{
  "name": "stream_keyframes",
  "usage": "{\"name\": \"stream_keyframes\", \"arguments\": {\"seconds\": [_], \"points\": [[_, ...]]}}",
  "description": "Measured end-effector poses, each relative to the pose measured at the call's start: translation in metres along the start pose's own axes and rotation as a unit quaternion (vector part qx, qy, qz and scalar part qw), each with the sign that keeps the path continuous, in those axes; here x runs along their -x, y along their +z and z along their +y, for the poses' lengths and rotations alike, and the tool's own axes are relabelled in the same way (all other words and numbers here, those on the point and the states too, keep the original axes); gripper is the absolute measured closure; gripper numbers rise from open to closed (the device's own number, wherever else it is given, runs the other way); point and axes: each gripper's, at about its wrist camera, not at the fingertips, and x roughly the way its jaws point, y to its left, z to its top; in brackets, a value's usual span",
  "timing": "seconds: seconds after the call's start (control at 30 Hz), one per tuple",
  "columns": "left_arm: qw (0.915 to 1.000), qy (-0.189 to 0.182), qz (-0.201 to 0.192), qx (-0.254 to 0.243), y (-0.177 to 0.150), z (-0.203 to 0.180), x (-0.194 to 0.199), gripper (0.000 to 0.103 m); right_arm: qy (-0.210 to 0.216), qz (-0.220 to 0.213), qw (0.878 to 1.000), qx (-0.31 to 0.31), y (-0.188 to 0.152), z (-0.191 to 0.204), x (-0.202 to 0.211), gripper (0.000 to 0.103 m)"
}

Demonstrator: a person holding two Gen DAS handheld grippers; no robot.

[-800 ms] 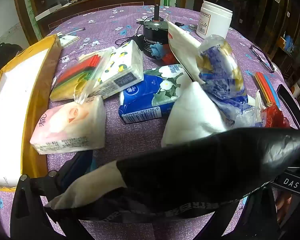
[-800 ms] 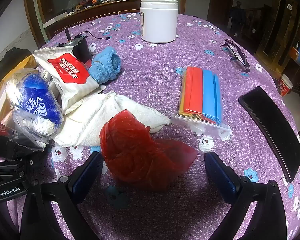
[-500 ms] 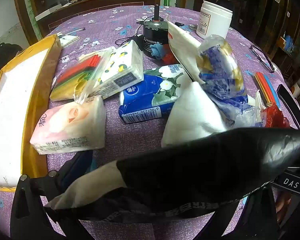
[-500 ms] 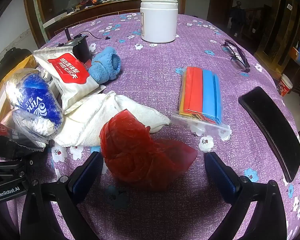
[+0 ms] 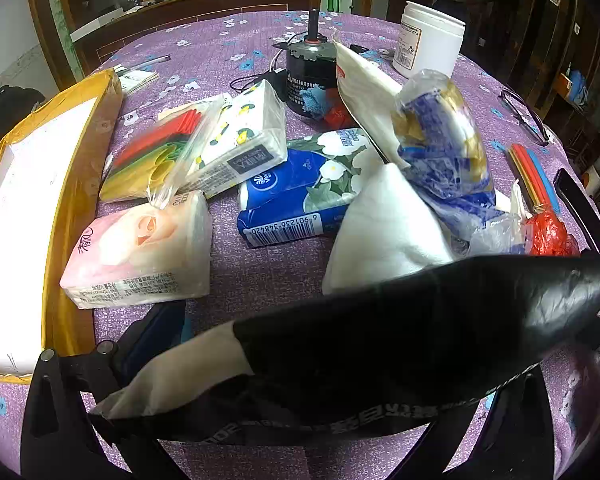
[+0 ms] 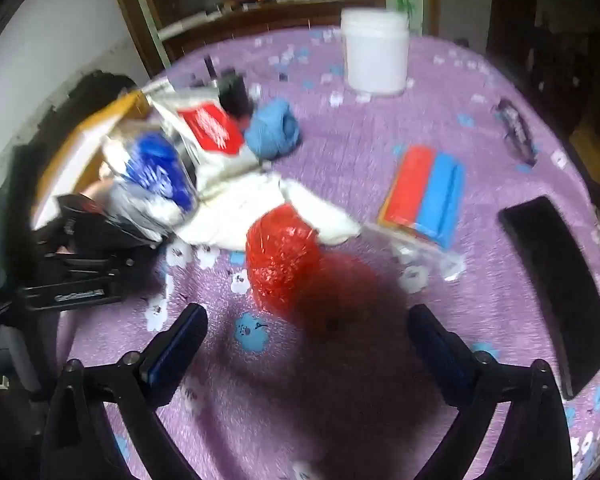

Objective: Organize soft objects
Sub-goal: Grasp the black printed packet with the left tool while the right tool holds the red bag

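I took the white cloth (image 5: 384, 232) in the middle of the purple flowered table (image 5: 220, 48) as my mark. Far to its left stood an open yellow box (image 5: 72, 200); between box and cloth lay a pink tissue pack (image 5: 140, 248), a clear bag of coloured sheets (image 5: 148, 156) and a lemon-printed tissue pack (image 5: 240, 136); a blue tissue pack (image 5: 300, 196) touched the cloth's left edge. Behind the cloth stood a small black motor (image 5: 310, 76) and a white pouch (image 5: 364, 92); a blue-and-white wrapped roll (image 5: 440, 144) leaned over the cloth's right side; well behind that was a white jar (image 5: 428, 40).

In front of the cloth the left gripper (image 5: 332, 360) had its fingers spread as wide as they went; a black bag (image 5: 400, 340) with a cream end lay across them, and I could not tell whether the pads pressed on it.

Seen from the right wrist, in a blurred view, a red plastic bag (image 6: 280, 256) lay against the cloth's front edge; the right gripper (image 6: 306, 316) hung just in front of that bag, fingers wide apart and gripping nothing. To the right of the cloth lay a second pack of red and blue sheets (image 6: 424, 188); further right lay a flat black slab (image 6: 556, 280).
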Motion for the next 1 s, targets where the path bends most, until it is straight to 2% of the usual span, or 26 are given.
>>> {"name": "stream_keyframes", "arguments": {"seconds": [0.03, 0.1, 0.17, 0.3, 0.43, 0.47, 0.5, 0.53, 1.0], "points": [[1.0, 0.0, 0.0, 0.0, 0.0, 0.0, 0.0, 0.0, 0.008, -0.006, 1.0, 0.001, -0.001, -0.001, 0.005, 0.01], [1.0, 0.0, 0.0, 0.0, 0.0, 0.0, 0.0, 0.0, 0.02, -0.007, 1.0, -0.002, 0.002, -0.001, 0.008, 0.025], [1.0, 0.0, 0.0, 0.0, 0.0, 0.0, 0.0, 0.0, 0.026, -0.002, 1.0, 0.009, 0.011, 0.001, 0.004, 0.032], [1.0, 0.0, 0.0, 0.0, 0.0, 0.0, 0.0, 0.0, -0.013, -0.004, 0.999, 0.044, 0.029, 0.009, -0.012, 0.032], [1.0, 0.0, 0.0, 0.0, 0.0, 0.0, 0.0, 0.0, -0.018, 0.017, 0.998, 0.052, 0.034, 0.009, -0.034, 0.031], [1.0, 0.0, 0.0, 0.0, 0.0, 0.0, 0.0, 0.0, -0.022, 0.021, 0.998, 0.051, 0.033, 0.009, -0.038, 0.035], [1.0, 0.0, 0.0, 0.0, 0.0, 0.0, 0.0, 0.0, -0.022, 0.023, 0.999, 0.044, 0.032, 0.009, -0.039, 0.055], [1.0, 0.0, 0.0, 0.0, 0.0, 0.0, 0.0, 0.0, -0.014, 0.028, 0.999, 0.038, 0.031, 0.008, -0.04, 0.063], [1.0, 0.0, 0.0, 0.0, 0.0, 0.0, 0.0, 0.0, 0.043, -0.054, 0.998, 0.007, 0.022, 0.007, 0.017, 0.063]]}}
